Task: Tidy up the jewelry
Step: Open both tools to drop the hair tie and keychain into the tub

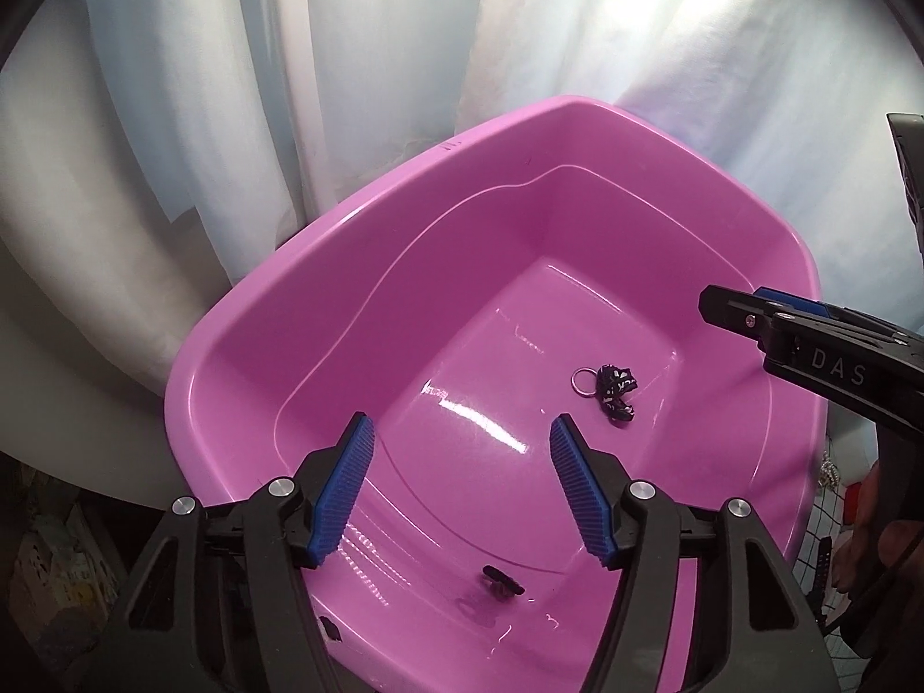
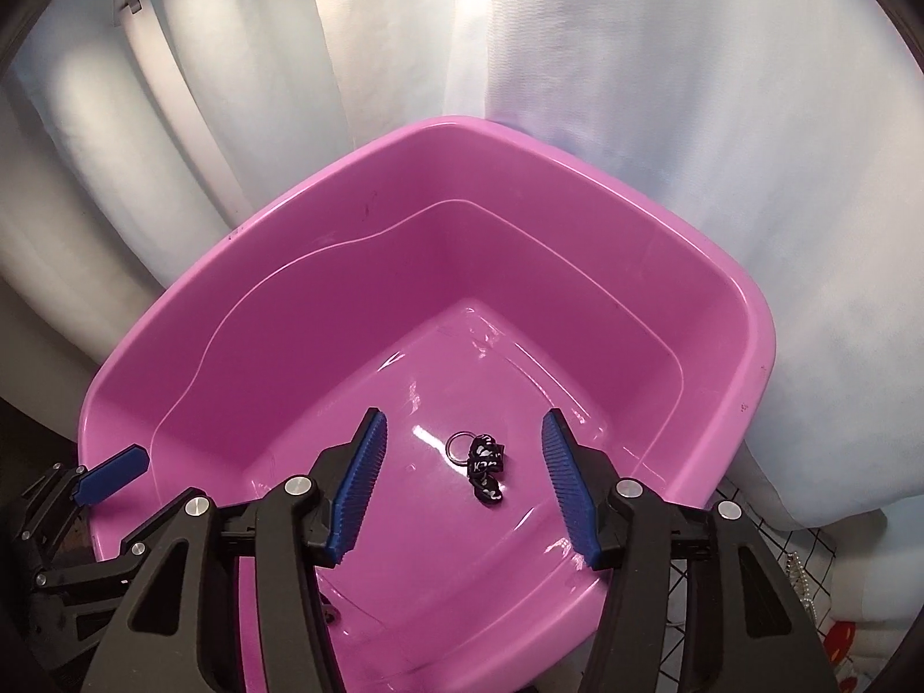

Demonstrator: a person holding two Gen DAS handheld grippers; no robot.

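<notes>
Both grippers hang over the pink tub point(image 2: 745, 312), released and empty. The right gripper point(image 2: 462, 479) has its jaws spread, with the keyring charm point(image 2: 487, 466) on the tub floor just ahead between its fingertips. The left gripper point(image 1: 462, 491) is also spread, with the charm ahead to its right and a small dark piece point(image 1: 501, 580) beneath it.

Risk: on the glossy floor, closing fingers may push the charm away, or catch only the thin ring point(image 2: 460, 443).

Its long axis runs ring-far to strap-near, tilted slightly right.

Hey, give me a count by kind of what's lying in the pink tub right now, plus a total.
Inside the pink tub:
Black-and-white strap with a metal ring: 1
Small black clip-like piece near the front wall: 1
Tiny black bit, too small to identify: 1
Total: 3
</notes>
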